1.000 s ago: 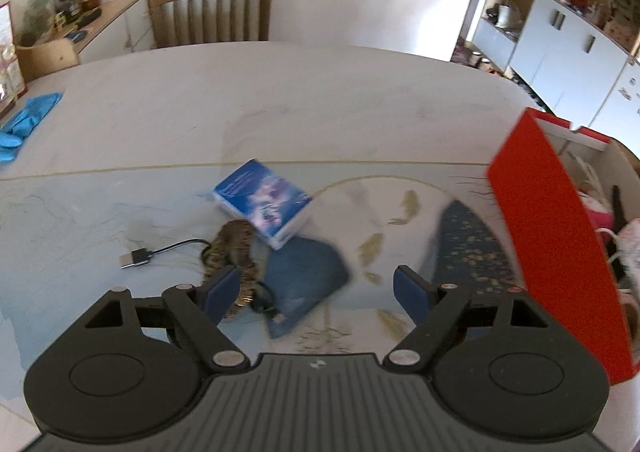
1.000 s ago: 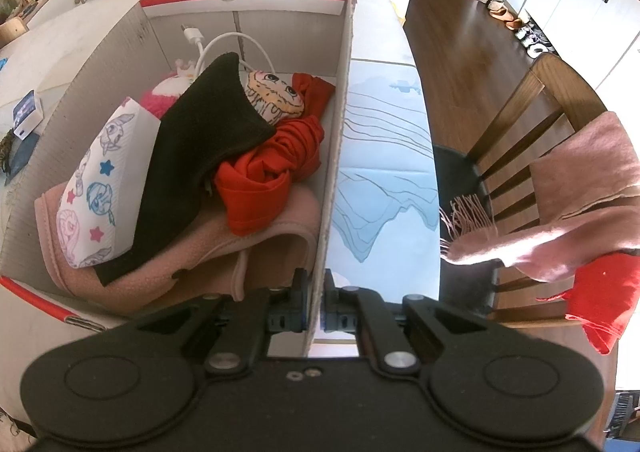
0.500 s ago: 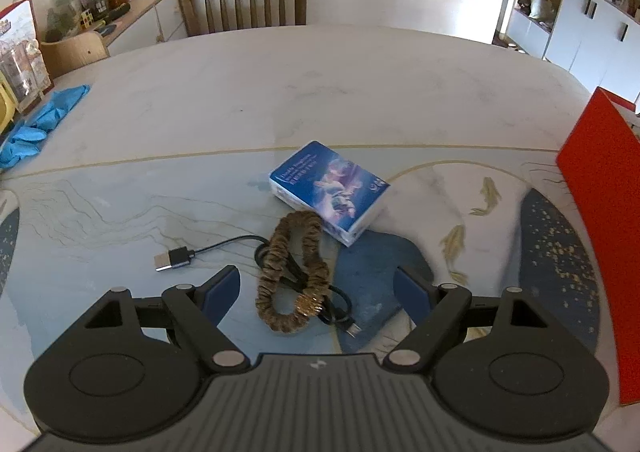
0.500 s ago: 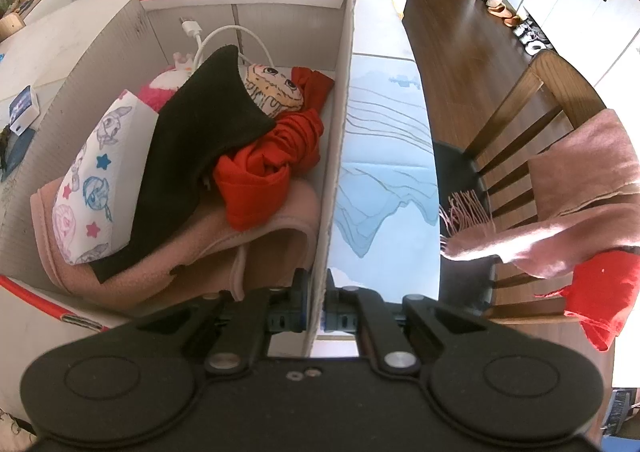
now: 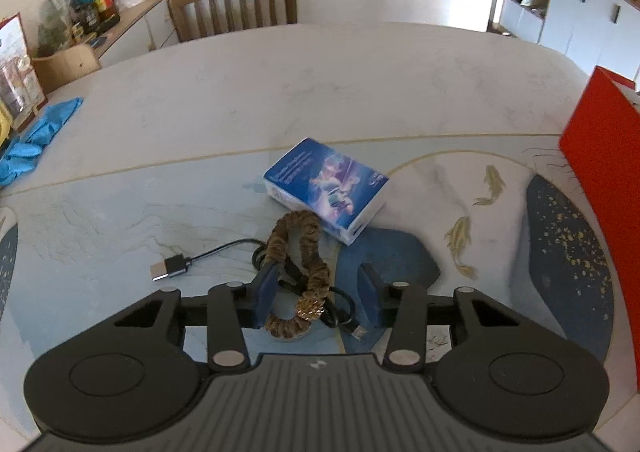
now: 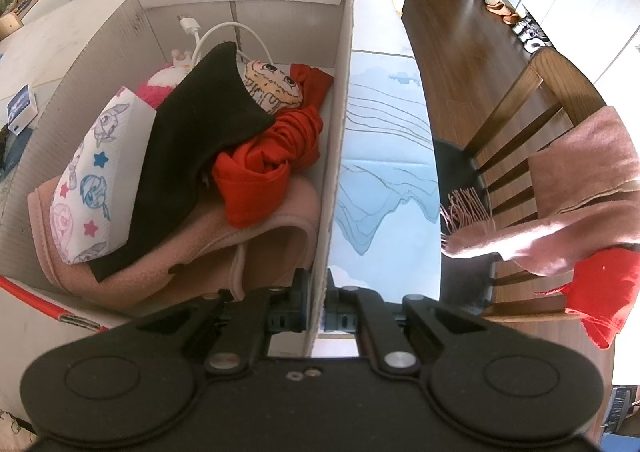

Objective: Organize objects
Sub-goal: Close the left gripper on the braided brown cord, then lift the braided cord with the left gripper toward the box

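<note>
Left gripper point(image 5: 316, 294) closing, brown scrunchie point(image 5: 298, 272) lower-centre between jaws; right gripper point(image 6: 316, 306) clamped on box wall point(image 6: 334, 172).

I see both grippers point(image 5: 316, 292) point(image 6: 317, 306) in matte black plastic with round recessed side discs. Silver pivot screws on the linkages, blue finger pads point(image 5: 264, 284), ribbed grey centre housing.

Far half of table point(image 5: 320, 84) is left bare; wide free room there, up to the wooden chair point(image 5: 236, 0). Nearer, passage is blocked by blue box point(image 5: 326, 188), w/ scrunchie point(image 5: 298, 272) and black cable point(image 5: 208, 256) just in front. Right side is walled off by red carton point(image 5: 600, 188). Carton interior point(image 6: 160, 20) is crammed w/ clothes; little room left.
</note>
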A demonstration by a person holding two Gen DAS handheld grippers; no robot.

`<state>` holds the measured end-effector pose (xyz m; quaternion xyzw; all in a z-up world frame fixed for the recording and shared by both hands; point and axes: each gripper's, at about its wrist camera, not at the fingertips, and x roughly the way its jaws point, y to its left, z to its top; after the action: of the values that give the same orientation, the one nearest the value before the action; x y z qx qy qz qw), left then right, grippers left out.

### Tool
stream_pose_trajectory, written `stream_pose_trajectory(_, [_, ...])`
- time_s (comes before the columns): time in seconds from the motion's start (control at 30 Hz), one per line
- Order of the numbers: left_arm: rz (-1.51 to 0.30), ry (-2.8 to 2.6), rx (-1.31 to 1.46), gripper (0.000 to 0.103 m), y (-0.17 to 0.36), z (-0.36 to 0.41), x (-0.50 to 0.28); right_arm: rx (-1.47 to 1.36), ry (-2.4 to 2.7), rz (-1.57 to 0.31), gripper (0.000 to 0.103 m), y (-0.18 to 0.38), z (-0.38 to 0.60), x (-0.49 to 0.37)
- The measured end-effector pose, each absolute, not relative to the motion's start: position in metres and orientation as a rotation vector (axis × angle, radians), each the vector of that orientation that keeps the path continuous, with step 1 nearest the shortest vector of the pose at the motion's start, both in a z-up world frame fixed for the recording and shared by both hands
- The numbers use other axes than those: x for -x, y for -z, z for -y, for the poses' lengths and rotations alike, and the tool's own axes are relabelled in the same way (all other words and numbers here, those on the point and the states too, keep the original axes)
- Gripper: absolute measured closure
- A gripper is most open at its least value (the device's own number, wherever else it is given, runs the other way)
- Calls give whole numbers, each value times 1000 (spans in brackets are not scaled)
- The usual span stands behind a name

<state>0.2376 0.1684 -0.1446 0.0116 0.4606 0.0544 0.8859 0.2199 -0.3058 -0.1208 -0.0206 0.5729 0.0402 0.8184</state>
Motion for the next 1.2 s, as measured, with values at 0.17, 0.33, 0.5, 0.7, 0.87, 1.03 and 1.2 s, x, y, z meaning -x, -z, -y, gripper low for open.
stream_pose_trajectory(0.17, [-968,-110,3,73,147,-172,-237,44,-86,-1223,99,121,306,-220])
stream_pose_trajectory(0.33, [-971,-102,-8,81,147,-169,-237,44,-87,-1222,99,121,306,-219])
stream_pose_trajectory(0.5, [-970,-113,-7,96,143,-170,-238,44,-86,-1222,99,121,305,-220])
stream_pose_trajectory(0.7, [-948,-120,50,96,134,-179,-234,41,-88,-1221,99,121,306,-219])
stream_pose_trajectory(0.87, [-893,-106,162,96,108,-191,-228,42,-89,-1219,99,121,306,-220])
stream_pose_trajectory(1.03, [-877,-49,267,96,90,-196,-223,43,-95,-1213,99,122,306,-220])
stream_pose_trajectory(1.2, [-865,21,308,96,77,-181,-220,41,-96,-1211,99,121,307,-220])
